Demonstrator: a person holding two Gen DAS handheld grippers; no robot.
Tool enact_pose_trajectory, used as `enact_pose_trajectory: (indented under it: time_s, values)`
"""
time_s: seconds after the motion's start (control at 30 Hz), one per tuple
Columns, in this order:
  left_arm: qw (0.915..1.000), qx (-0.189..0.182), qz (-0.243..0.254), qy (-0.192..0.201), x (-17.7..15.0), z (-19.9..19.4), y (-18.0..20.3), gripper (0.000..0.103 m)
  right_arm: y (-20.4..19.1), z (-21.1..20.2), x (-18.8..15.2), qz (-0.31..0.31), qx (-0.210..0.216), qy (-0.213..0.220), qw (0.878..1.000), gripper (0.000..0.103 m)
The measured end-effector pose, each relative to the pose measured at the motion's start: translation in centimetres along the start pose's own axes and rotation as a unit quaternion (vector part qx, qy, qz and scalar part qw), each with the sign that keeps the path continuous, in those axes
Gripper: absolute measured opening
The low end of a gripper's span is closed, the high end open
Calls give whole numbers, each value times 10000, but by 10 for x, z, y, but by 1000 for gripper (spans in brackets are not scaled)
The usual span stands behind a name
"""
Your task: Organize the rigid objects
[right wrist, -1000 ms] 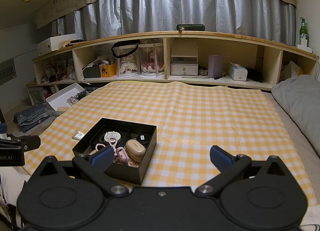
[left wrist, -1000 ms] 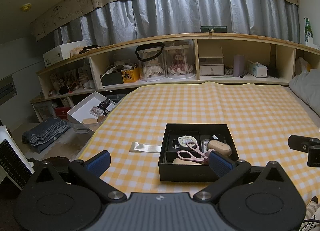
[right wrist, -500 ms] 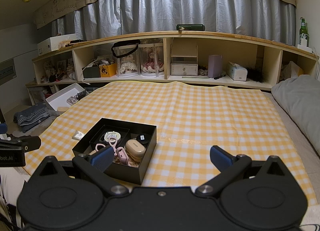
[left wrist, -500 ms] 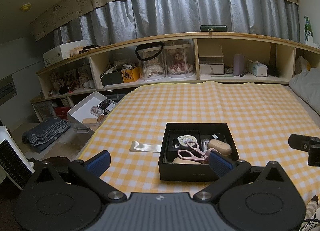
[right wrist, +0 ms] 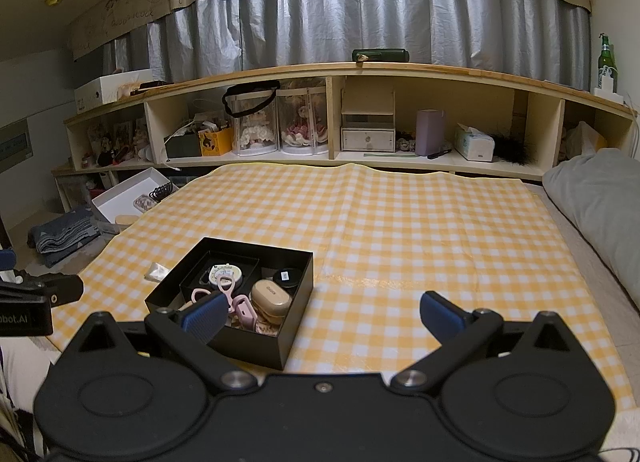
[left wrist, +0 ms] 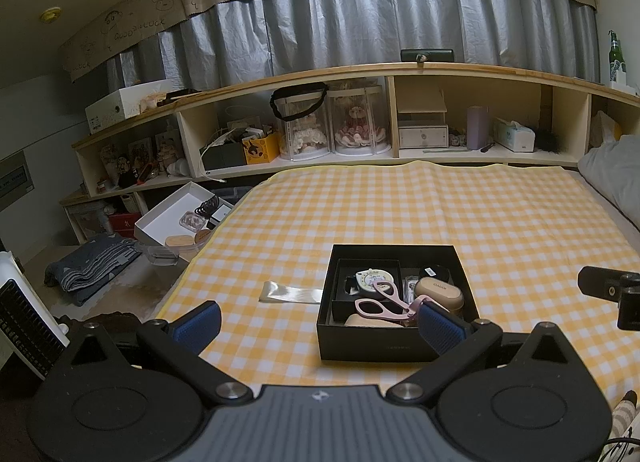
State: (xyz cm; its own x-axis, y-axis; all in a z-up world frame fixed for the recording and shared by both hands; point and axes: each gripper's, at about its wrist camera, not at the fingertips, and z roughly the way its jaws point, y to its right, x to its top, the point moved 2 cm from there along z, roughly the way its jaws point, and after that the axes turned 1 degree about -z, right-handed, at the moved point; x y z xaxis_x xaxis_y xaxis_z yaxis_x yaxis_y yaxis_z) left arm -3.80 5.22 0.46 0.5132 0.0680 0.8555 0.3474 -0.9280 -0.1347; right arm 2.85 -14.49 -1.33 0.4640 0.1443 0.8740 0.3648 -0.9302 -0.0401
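A black open box (left wrist: 394,348) (right wrist: 294,310) sits on the yellow checked cloth (left wrist: 400,206) (right wrist: 400,222). Inside lie pink scissors (left wrist: 380,300) (right wrist: 225,288), a beige oval case (left wrist: 440,289) (right wrist: 270,297), a round white dial (left wrist: 370,277) (right wrist: 226,273) in a smaller black tray, and a small black round tin (left wrist: 434,271) (right wrist: 287,276). My left gripper (left wrist: 318,322) stands open just in front of the box, nothing between its fingers. My right gripper (right wrist: 322,314) is open too, its left finger (right wrist: 202,316) over the box's near edge. A clear plastic strip (left wrist: 290,293) (right wrist: 157,271) lies left of the box.
A wooden shelf unit (right wrist: 340,118) full of doll cases, boxes and tissues runs along the far side. A grey pillow (right wrist: 600,202) lies at the right. On the floor to the left are a white box (left wrist: 176,214), folded dark fabric (left wrist: 88,270) and a white heater (left wrist: 24,326).
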Motion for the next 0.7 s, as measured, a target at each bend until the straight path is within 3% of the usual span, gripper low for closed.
enact_pose_trajectory:
  time_s: [0.7]
  values:
    - [10000,0,1,-10,-1,0,0,103,1,0,1,19,7,2,10000,103]
